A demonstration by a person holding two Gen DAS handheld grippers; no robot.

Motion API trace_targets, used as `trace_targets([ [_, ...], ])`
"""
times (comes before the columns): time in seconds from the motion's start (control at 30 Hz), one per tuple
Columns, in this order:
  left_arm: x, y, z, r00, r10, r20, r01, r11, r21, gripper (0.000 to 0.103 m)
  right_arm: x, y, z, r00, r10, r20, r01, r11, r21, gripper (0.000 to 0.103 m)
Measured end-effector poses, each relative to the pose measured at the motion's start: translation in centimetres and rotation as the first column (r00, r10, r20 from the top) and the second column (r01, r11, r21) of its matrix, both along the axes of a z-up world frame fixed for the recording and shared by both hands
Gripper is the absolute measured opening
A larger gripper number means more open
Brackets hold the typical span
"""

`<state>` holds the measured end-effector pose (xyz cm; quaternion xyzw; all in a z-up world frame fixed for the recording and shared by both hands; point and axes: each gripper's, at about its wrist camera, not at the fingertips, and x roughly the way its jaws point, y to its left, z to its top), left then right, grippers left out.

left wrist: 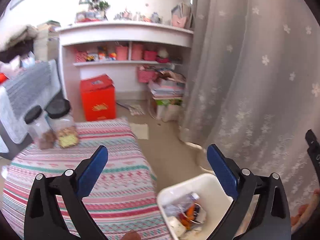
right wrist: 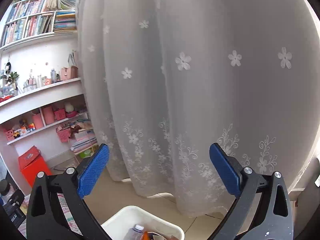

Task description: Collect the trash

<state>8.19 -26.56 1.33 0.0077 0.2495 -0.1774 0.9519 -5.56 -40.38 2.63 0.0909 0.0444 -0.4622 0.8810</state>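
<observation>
A white trash bin [left wrist: 202, 184] stands on the floor beside the table with the striped cloth [left wrist: 112, 160]. It holds a crushed clear bottle [left wrist: 184, 202], orange wrappers [left wrist: 190, 214] and crumpled paper. My left gripper [left wrist: 157, 156] is open and empty, above the table's right edge and the bin. The bin also shows in the right wrist view [right wrist: 128, 218], with a bottle [right wrist: 136, 231] inside. My right gripper [right wrist: 159, 154] is open and empty, above the bin, facing the curtain.
Two black-lidded jars [left wrist: 50, 124] stand at the table's far left. A red box [left wrist: 98, 98] and a stack of books [left wrist: 168, 90] sit on the floor by white shelves [left wrist: 126, 32]. A lace curtain [right wrist: 200, 80] hangs at the right.
</observation>
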Motion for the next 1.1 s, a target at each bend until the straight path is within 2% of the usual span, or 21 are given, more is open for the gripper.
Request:
trace_targets([
  [0.07,-1.0,1.7,0.8,0.993,0.065,0.096,-0.071,0.996,0.056,0.096,0.9,1.7,0.0,0.996,0.088,-0.006,-0.087,0.996,0.028,0.096],
  [0.13,-1.3,3.8,1.1,0.983,0.121,0.136,-0.131,0.989,0.066,0.096,2.2,3.5,-0.3,0.985,0.169,-0.04,-0.167,0.984,0.056,0.096],
  [0.27,-0.2,8.8,0.9,0.983,0.181,0.043,-0.183,0.981,0.058,0.096,4.3,8.4,-0.9,0.957,0.273,-0.095,-0.271,0.962,0.029,0.096],
  [0.4,-0.2,13.5,0.3,0.965,0.26,0.033,-0.262,0.961,0.088,0.096,6.2,13.0,-1.5,0.929,0.336,-0.156,-0.341,0.94,-0.003,0.096],
  [0.53,0.1,17.6,-0.1,0.947,0.321,0.003,-0.32,0.944,0.074,0.096,7.8,16.4,-2.3,0.904,0.383,-0.191,-0.389,0.921,0.002,0.096],
  [0.7,0.3,21.3,0.2,0.932,0.362,0.007,-0.361,0.929,0.085,0.096,9.4,19.3,-3.1,0.885,0.41,-0.219,-0.417,0.909,0.018,0.096],
  [0.9,0.8,24.8,-0.4,0.92,0.392,-0.023,-0.389,0.917,0.084,0.096,11.0,22.2,-4.4,0.85,0.456,-0.264,-0.464,0.885,0.035,0.096],
  [1.1,1.1,26.4,-0.7,0.911,0.411,-0.041,-0.407,0.91,0.078,0.096,11.8,23.4,-4.7,0.836,0.475,-0.275,-0.483,0.874,0.043,0.096],
])
